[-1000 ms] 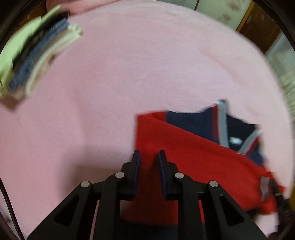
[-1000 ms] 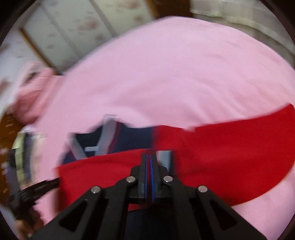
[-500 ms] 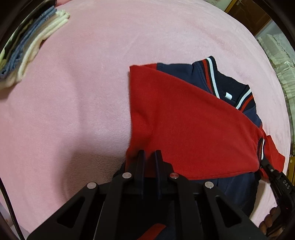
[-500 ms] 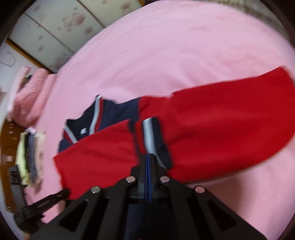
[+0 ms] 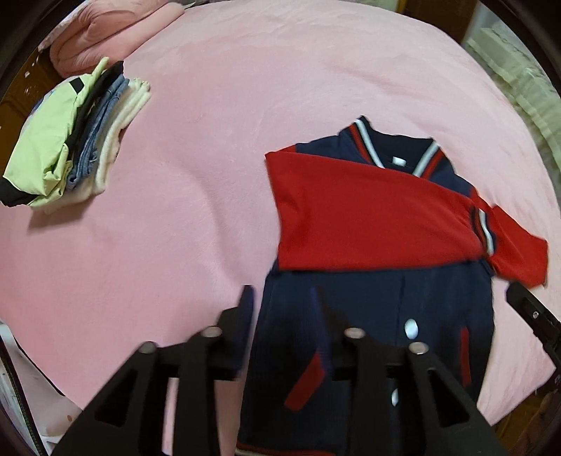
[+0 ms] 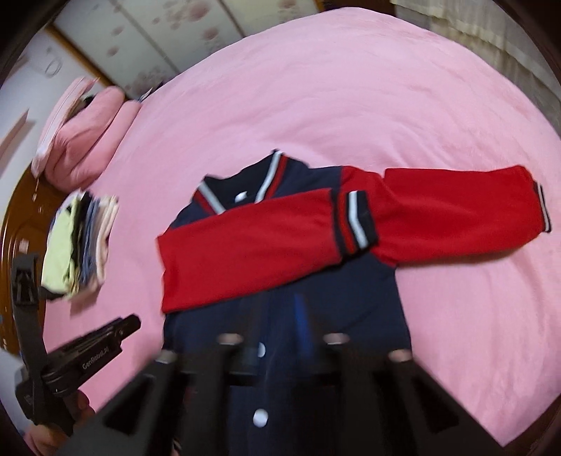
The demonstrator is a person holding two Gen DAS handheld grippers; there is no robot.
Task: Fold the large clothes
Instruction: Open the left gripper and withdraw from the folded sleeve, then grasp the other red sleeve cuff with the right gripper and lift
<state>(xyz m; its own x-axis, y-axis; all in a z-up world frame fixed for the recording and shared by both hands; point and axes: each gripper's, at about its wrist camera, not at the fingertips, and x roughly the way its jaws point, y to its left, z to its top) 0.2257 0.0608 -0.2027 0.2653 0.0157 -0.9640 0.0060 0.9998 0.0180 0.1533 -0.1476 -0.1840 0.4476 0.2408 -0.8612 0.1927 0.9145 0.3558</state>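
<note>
A navy jacket [image 5: 368, 315] with red sleeves lies face up on the pink bed [image 5: 210, 175]. One red sleeve [image 5: 368, 217] is folded across its chest; in the right wrist view [image 6: 252, 245] its striped cuff rests on the other sleeve [image 6: 455, 207], which stretches out to the right. My left gripper [image 5: 284, 305] is open and empty over the jacket's lower left edge. My right gripper [image 6: 280, 315] is blurred over the jacket's front, its jaws apart and empty.
A stack of folded clothes [image 5: 70, 147] lies at the left of the bed, also in the right wrist view [image 6: 80, 242]. A pink pillow [image 6: 84, 129] sits at the far corner. A patterned wall [image 6: 157, 31] stands behind the bed.
Both grippers have let go of the red sleeve, opened and pulled back toward the jacket's hem. The sleeve now lies flat across the chest.
</note>
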